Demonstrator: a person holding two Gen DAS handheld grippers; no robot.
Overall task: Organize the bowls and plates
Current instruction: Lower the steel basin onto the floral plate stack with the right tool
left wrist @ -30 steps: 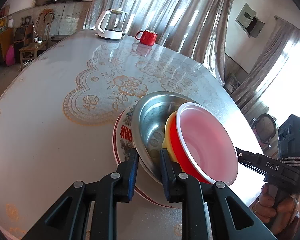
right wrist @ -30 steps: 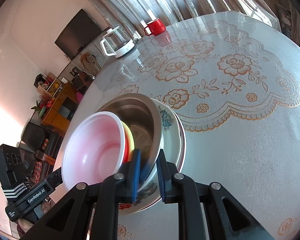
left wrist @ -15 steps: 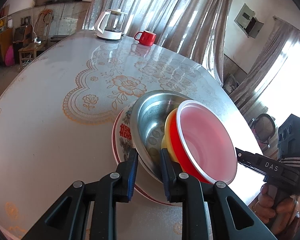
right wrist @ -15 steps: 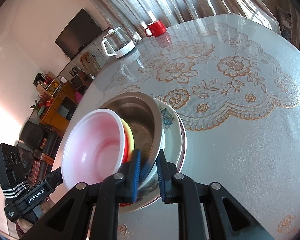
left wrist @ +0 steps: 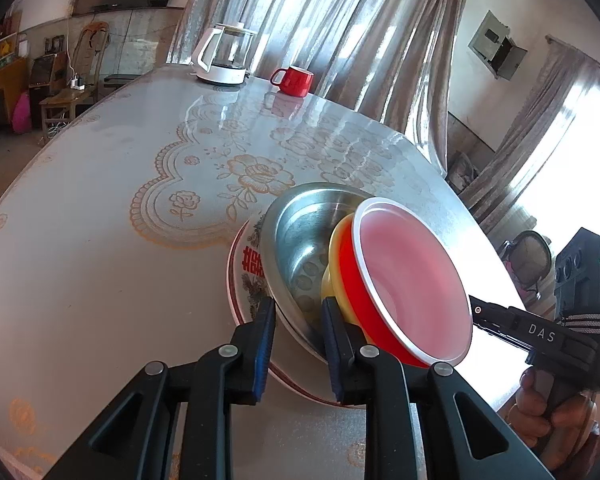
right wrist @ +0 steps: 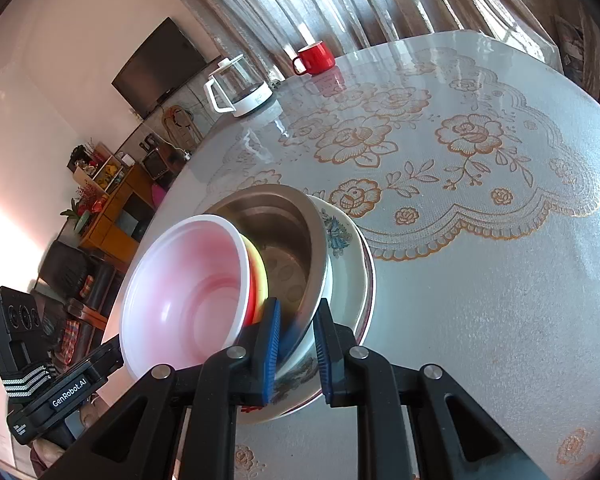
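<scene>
Bowls nested in a stack: plastic bowl (left wrist: pixel 412 288) innermost, in a thin bowl (left wrist: pixel 336 264), in a steel bowl (left wrist: pixel 300 236), on a plate (left wrist: pixel 246 276) near the table (left wrist: pixel 100 240) edge. Kettle (left wrist: pixel 224 56) and mug (left wrist: pixel 294 80) side by side at the far edge, kettle left, well apart from the stack.

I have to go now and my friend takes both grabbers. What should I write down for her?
Left gripper: fingers straddle the near rim of the steel bowl, loosening slightly.
Right gripper: shut on the steel bowl's rim from the other side.
Stack: red bowl sits tilted in a yellow bowl, inside the steel bowl, all on the flowered plate at the table edge.
Done: dishes nested.
Left: probably level the stack, then release. Red mug and kettle stand apart at the far side.
</scene>
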